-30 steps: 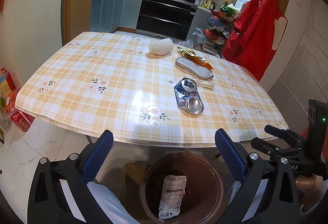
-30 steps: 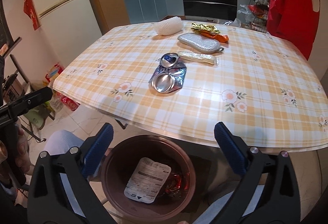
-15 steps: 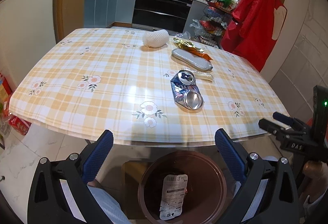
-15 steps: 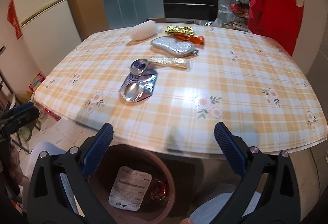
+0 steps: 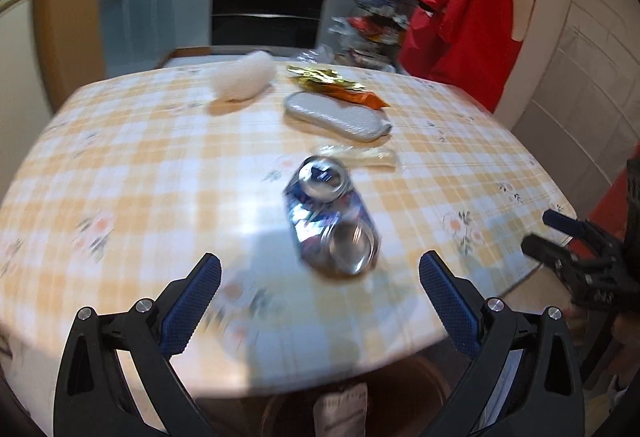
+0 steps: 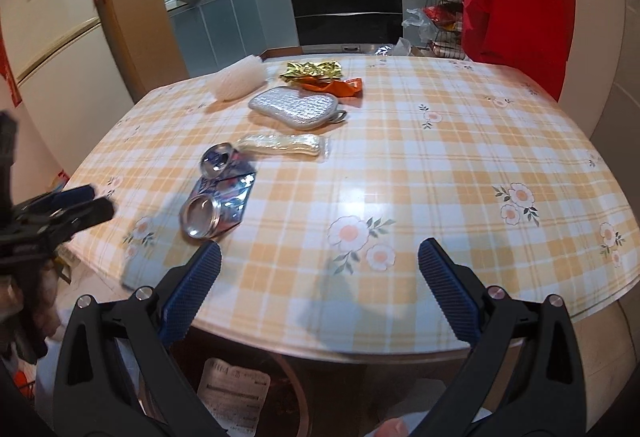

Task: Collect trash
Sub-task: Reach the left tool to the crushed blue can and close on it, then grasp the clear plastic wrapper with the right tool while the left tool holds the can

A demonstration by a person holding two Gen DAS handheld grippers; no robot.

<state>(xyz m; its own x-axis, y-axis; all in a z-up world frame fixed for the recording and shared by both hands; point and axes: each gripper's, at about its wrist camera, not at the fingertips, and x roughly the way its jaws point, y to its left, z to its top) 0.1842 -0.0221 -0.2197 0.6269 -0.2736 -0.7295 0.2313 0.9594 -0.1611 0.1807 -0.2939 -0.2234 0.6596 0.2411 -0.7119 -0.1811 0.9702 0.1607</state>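
The task looks barely begun: 1 flat printed packet [image 6: 234, 395] lies in the brown bin [image 6: 294, 389] under the table's [image 6: 460, 173] near edge. Left to right wait a white foam net [image 6: 239, 78], a crushed shiny can [image 6: 219, 193], a clear wrapper [image 6: 285, 145], a silvery pouch [image 6: 298, 106] and crinkled gold foil [image 6: 312, 70]. The left gripper [image 5: 320, 269] and right gripper [image 6: 319, 257] both gape wide and empty.

Shiny crushed metal can [image 5: 332, 221] lies on a glossy plastic checked tablecloth [image 6: 420, 173].
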